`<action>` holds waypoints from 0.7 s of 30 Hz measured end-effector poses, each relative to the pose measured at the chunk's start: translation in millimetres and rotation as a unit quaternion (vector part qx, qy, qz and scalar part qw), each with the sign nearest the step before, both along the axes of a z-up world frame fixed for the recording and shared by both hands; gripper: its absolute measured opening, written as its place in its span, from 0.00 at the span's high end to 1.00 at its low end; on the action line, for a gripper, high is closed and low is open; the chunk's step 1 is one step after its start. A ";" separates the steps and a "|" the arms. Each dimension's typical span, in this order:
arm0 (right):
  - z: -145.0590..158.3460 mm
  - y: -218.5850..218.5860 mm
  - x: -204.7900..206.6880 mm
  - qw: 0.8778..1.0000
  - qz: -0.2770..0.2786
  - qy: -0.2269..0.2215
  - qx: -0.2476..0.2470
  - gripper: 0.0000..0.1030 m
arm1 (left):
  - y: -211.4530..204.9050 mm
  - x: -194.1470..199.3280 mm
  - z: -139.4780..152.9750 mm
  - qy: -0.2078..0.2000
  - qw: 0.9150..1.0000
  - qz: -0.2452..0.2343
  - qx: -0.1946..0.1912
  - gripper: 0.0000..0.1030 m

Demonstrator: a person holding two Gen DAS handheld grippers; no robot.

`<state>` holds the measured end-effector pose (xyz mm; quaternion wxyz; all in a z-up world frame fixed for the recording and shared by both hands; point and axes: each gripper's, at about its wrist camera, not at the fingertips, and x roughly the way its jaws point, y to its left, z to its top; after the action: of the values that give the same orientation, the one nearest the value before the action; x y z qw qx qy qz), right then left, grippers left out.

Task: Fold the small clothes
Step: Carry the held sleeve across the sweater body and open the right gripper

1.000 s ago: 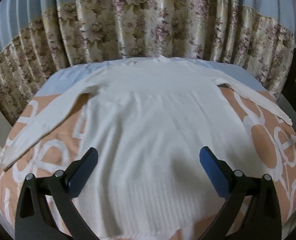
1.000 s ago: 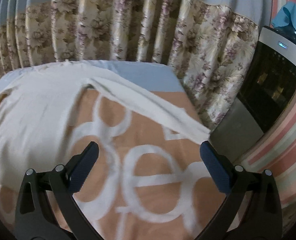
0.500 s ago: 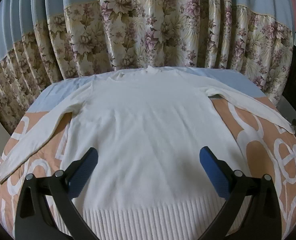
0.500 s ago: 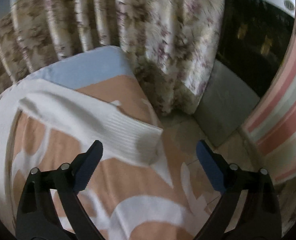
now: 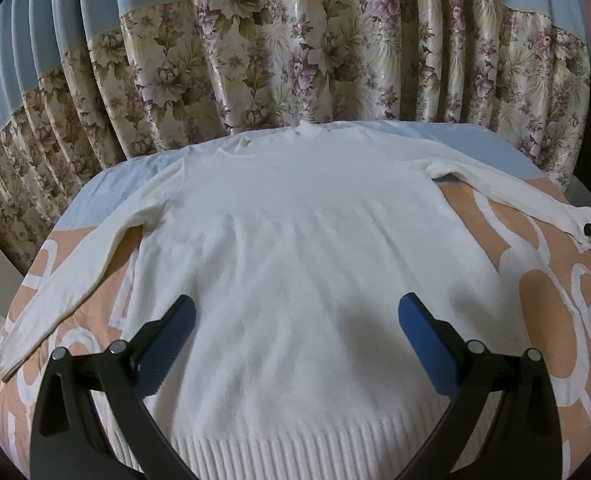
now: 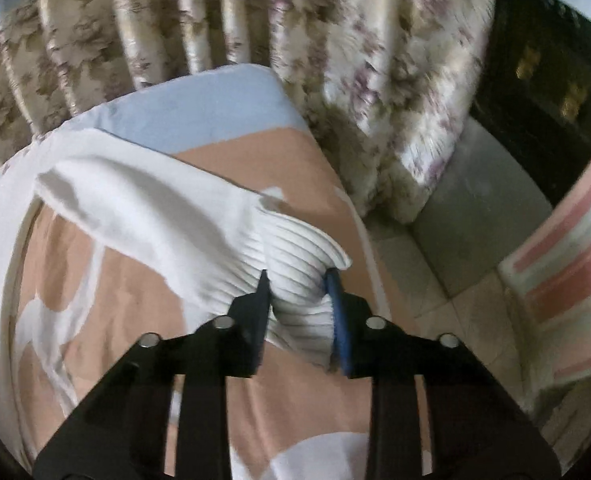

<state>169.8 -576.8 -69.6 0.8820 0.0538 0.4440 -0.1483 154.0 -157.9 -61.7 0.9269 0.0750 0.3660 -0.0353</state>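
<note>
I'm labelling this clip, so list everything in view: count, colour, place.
sweater: one, white, spread flat on the bed, sleeves out to both sides.
sleeve cuff: one, white ribbed, bunched between the right gripper's closing jaws.
bed cover: one, peach with white lettering, under the sweater.
sheet: one, pale blue, far end of the bed.
curtain: one, floral beige with a blue top, behind the bed.
appliance: one, dark with a white top, right of the bed.
left gripper: black, blue pads, open over the sweater's body.
right gripper: black, blue pads, at the cuff.
</note>
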 end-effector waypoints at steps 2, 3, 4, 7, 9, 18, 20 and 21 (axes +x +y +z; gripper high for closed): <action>8.2 -0.8 -2.8 1.000 -0.007 -0.017 0.005 0.77 | 1.6 4.4 0.1 -0.003 1.000 -0.002 0.001 0.02; 11.3 -0.9 -3.1 1.000 -0.009 -0.022 0.005 0.77 | 3.5 8.2 -0.1 -0.004 1.000 -0.002 0.002 0.02; 14.9 -0.6 -2.2 1.000 -0.011 -0.027 0.009 0.77 | 5.2 11.7 -0.5 -0.003 1.000 -0.001 0.002 0.02; 29.1 5.9 4.3 0.999 -0.004 -0.035 0.017 0.78 | 12.7 24.7 -0.8 -0.005 1.000 0.003 0.004 0.02; 38.7 16.9 12.3 0.999 0.008 -0.040 0.022 0.78 | 17.3 34.4 -0.2 -0.008 1.000 0.004 0.005 0.02; 64.4 94.9 65.0 0.990 0.056 -0.065 0.111 0.78 | 42.8 72.5 3.0 -0.017 1.000 0.014 -0.002 0.02; 66.1 118.0 80.1 0.988 0.071 -0.066 0.118 0.78 | 48.7 79.4 1.2 -0.015 1.000 0.015 0.002 0.02; 67.5 135.6 91.1 0.987 0.083 -0.068 0.118 0.78 | 54.1 83.0 0.7 -0.017 1.000 0.017 0.003 0.02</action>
<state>260.8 -441.2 -2.0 0.9068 0.1303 0.4006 -0.0173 237.0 -103.7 -61.0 0.9334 0.0719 0.3512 -0.0169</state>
